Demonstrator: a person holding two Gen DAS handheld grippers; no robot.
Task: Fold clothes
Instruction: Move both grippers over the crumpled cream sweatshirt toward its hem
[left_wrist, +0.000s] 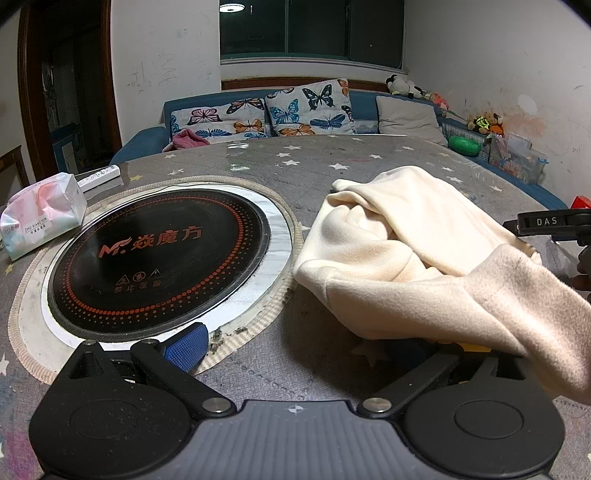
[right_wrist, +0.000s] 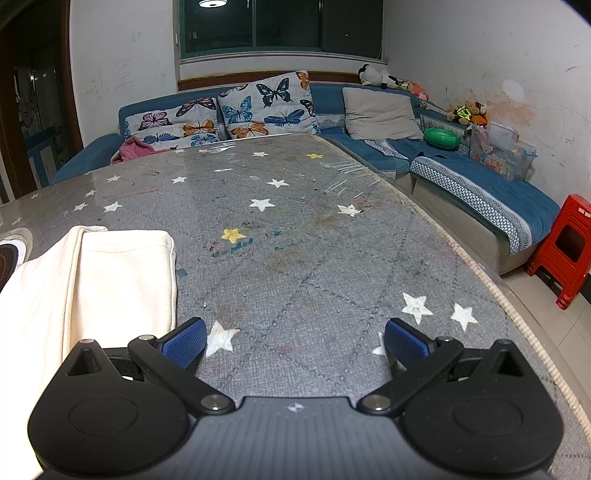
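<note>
Grey star-print quilted surface is carrying everything, living room behind it. Nearest, the left tongs are sitting spread apart: the left blue pad is showing bare, while the right pad is lying hidden under a drape of the cream fleece garment, so I can't tell if any cloth is actually lying between the fingers. The right tongs are hanging released, nothing between the blue pads, just bare surface under them; the garment's edge is sitting just beside their left finger.

The garment is lying right of the round black induction hob with red lettering set into the surface, nearly touching its pale rim. In the right wrist view one portion is looking flat with a squared edge; in the left wrist view the middle is bunching up with loose folds. Judging from that: fold partly started, not finished. Still needs flattening, another fold, squaring up.

Further left, a white tissue pack is resting by the hob. Beyond, a blue sofa with butterfly-print cushions is lining the wall.
</note>
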